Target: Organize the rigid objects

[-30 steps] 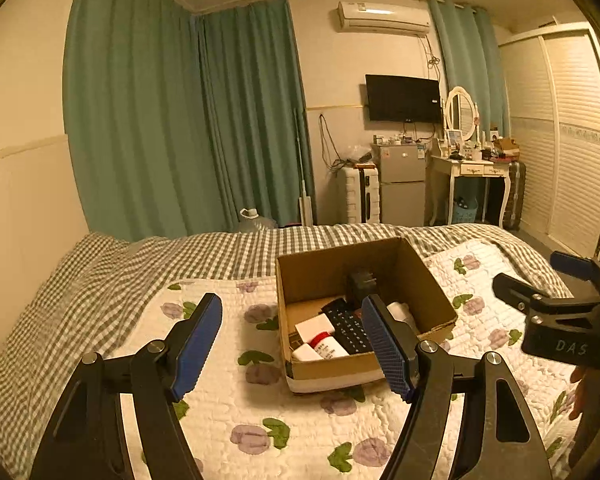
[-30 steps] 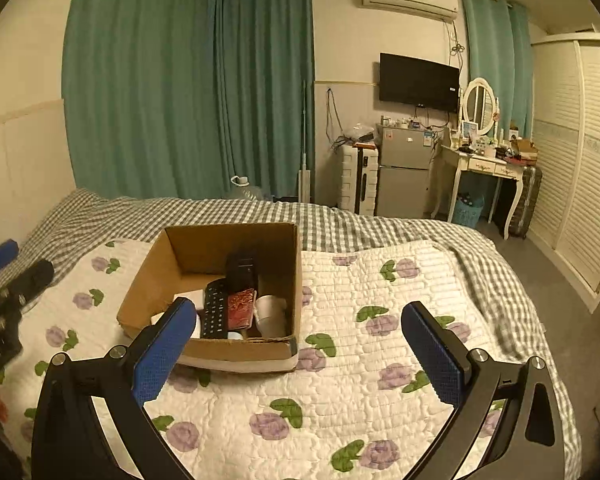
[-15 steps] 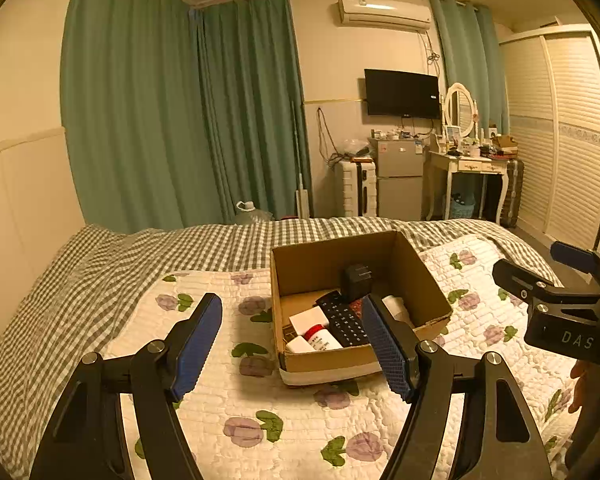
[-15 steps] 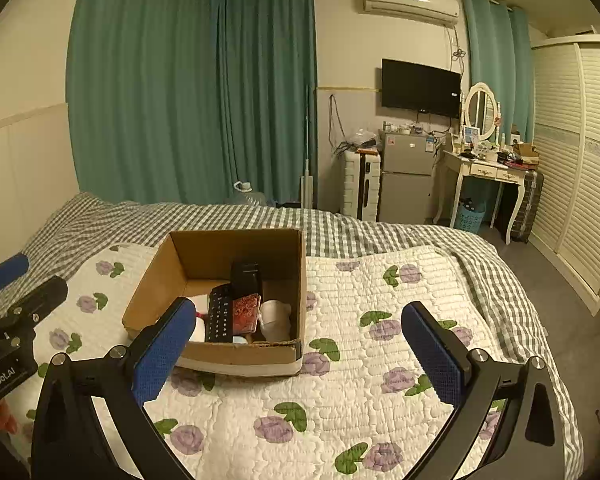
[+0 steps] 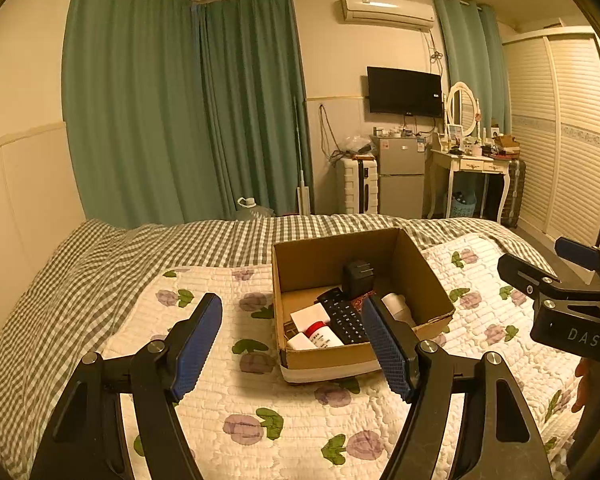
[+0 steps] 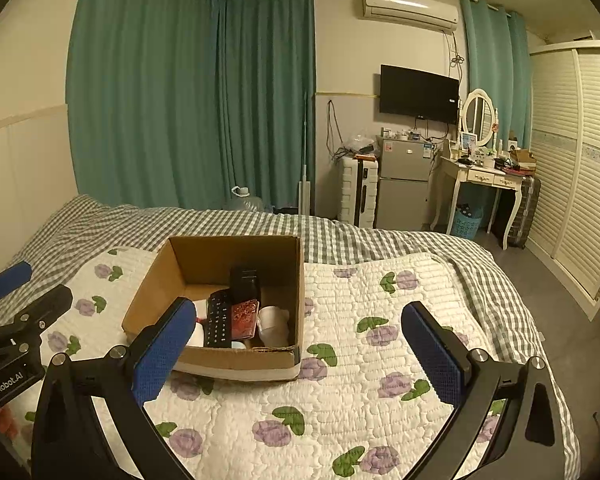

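Observation:
An open cardboard box (image 5: 332, 256) (image 6: 152, 300) sits on the floral quilt. It holds a black remote (image 5: 344, 314) (image 6: 218, 320), a black block (image 5: 358, 278) (image 6: 244, 282), a red patterned case (image 6: 244, 318), white items and a red-capped bottle (image 5: 320, 330). My left gripper (image 5: 292, 344) is open and empty, raised above the quilt in front of the box. My right gripper (image 6: 300, 354) is open and empty, held in front of the box to its right. Each gripper shows at the edge of the other's view.
The floral quilt (image 6: 340, 400) covers a bed with a checked sheet (image 5: 100, 264). Beyond the bed stand green curtains (image 5: 180, 112), a small fridge (image 5: 402, 176), a white dresser (image 5: 472, 164), a wall TV (image 5: 404, 90) and a slatted wardrobe (image 5: 560, 128).
Both grippers have pulled back and risen a little from the box, so the box looks smaller and farther. Both stay open and empty.

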The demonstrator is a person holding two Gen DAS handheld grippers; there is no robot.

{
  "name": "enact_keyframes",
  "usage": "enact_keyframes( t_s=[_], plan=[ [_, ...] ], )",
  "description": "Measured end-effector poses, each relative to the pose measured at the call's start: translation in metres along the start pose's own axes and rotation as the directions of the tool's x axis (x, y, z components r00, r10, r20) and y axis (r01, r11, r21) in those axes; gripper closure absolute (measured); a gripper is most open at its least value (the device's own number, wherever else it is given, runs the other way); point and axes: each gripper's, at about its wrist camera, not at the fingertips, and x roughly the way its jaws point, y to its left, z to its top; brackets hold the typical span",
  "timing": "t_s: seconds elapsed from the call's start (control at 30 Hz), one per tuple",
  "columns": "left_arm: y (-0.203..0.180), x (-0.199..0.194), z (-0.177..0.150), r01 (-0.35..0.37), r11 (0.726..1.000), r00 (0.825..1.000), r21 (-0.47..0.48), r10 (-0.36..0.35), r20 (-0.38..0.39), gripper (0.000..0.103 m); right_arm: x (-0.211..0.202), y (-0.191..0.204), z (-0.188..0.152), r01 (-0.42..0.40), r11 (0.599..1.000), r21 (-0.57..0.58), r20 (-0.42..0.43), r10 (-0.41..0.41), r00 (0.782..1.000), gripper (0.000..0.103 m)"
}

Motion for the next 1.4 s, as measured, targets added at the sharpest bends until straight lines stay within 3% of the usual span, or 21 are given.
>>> enact_keyframes(
  t_s=[1.4],
  plan=[
    [0.002, 0.004, -0.007, -0.009, 1.0, 1.0, 0.0, 0.009, -0.002, 0.028, 0.012, 0.0, -0.009, 0.005, 1.0, -0.004, -0.043, -0.005, 0.999, 0.0]
  ],
)
